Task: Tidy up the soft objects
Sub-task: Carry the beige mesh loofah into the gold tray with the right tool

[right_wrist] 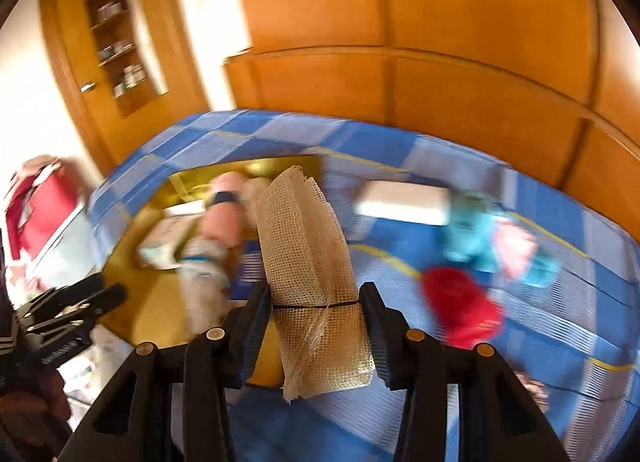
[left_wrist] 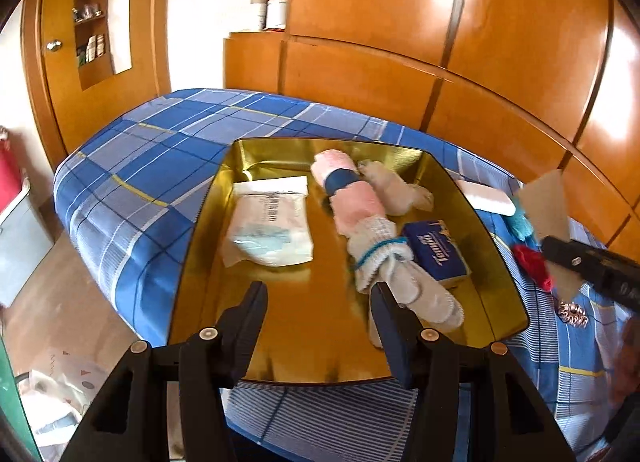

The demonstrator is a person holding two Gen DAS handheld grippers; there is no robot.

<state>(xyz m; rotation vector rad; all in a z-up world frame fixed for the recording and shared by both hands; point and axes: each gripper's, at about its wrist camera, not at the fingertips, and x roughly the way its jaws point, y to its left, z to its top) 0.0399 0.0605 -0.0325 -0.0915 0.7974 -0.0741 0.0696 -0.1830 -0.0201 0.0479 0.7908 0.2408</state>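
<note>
Right tool (right_wrist: 316,302) is clamped on a roll of beige mesh gauze (right_wrist: 308,246), bound with a thin black band, held above the bed (right_wrist: 520,362) near the gold tray's (right_wrist: 132,270) corner. Left tool (left_wrist: 318,302) has jaws apart, nothing between them, hovering over the gold tray's near edge; its right finger sits just beside a white sock bundle (left_wrist: 404,274) tied with a blue elastic. Tray also holds a pink roll (left_wrist: 348,190) with a navy band, a white cloth roll (left_wrist: 396,188), a flat clear-wrapped packet (left_wrist: 272,222) with unreadable print, and a blue tissue pack (left_wrist: 434,252) marked "Tempo". Teal, red and white soft items lie on the bed right of the tray, blurred.
</note>
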